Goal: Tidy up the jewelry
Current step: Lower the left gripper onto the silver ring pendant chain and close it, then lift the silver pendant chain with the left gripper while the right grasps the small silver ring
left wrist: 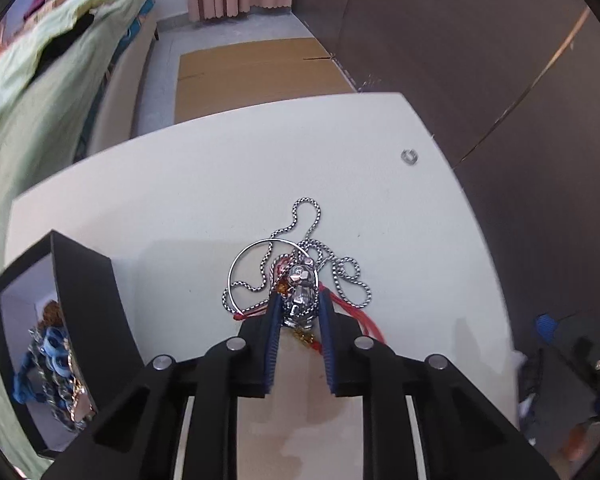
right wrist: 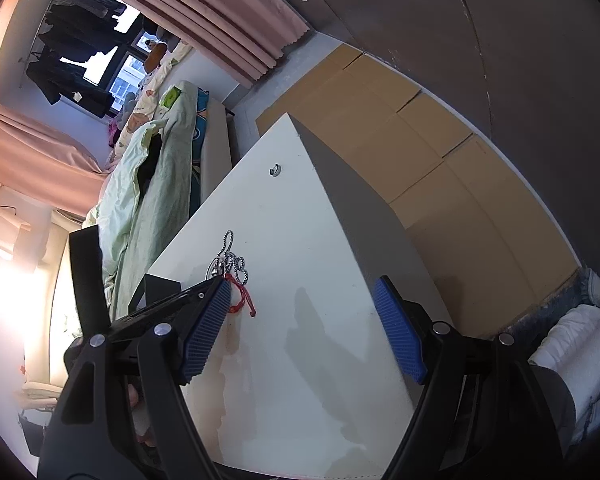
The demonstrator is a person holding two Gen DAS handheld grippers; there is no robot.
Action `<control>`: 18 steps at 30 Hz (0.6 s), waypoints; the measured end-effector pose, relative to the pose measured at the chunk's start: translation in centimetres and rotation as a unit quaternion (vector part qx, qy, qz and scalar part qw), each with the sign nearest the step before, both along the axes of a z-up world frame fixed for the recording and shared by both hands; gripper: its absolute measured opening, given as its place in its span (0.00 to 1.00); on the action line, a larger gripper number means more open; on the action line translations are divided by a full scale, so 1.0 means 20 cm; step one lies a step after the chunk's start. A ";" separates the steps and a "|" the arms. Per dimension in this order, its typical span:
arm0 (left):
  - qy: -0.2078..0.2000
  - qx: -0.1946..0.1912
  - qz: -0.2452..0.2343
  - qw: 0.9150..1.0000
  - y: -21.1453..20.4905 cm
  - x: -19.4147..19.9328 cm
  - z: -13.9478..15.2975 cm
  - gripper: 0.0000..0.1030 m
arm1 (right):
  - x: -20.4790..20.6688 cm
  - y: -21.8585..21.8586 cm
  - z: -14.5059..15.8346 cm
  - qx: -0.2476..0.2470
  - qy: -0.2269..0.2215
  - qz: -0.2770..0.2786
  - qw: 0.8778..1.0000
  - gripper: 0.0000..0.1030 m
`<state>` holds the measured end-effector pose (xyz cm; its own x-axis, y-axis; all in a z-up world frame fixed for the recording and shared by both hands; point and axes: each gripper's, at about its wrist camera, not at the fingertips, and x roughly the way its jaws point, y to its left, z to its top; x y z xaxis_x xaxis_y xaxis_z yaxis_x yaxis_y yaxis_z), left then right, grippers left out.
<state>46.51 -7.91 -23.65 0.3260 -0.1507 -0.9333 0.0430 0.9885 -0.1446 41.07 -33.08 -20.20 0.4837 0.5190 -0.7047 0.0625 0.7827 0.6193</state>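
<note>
Two grippers: both are being held over the white table.
Left gripper: its blue pads are being pressed on the silver pendant, amid the tangled pile.
Pile: a silver chain, a thin wire hoop and a red cord are being kept together mid-table, toward the near edge.
Right gripper: its jaws are being held wide apart, with only bare tabletop seen between them.
Small ring: it is lying alone near the far right corner.
Black jewelry box: it is standing open at the left edge, with beads and chains seen inside.
</note>
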 end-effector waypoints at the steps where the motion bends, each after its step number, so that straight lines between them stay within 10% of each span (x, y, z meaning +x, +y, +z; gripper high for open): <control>1: -0.001 -0.006 0.004 1.000 0.02 0.00 0.02 0.14 | 0.00 0.00 0.00 0.000 -0.001 0.001 1.000 0.73; 18: -0.080 -0.048 0.003 0.996 0.07 -0.11 0.47 0.11 | 0.06 0.12 0.06 0.004 -0.014 0.028 0.999 0.69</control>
<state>44.41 -6.56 -14.30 0.4699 -0.2336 -0.8512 0.0668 0.9710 -0.2296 42.29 -30.76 -19.09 0.4734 0.5513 -0.6870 0.0004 0.7798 0.6260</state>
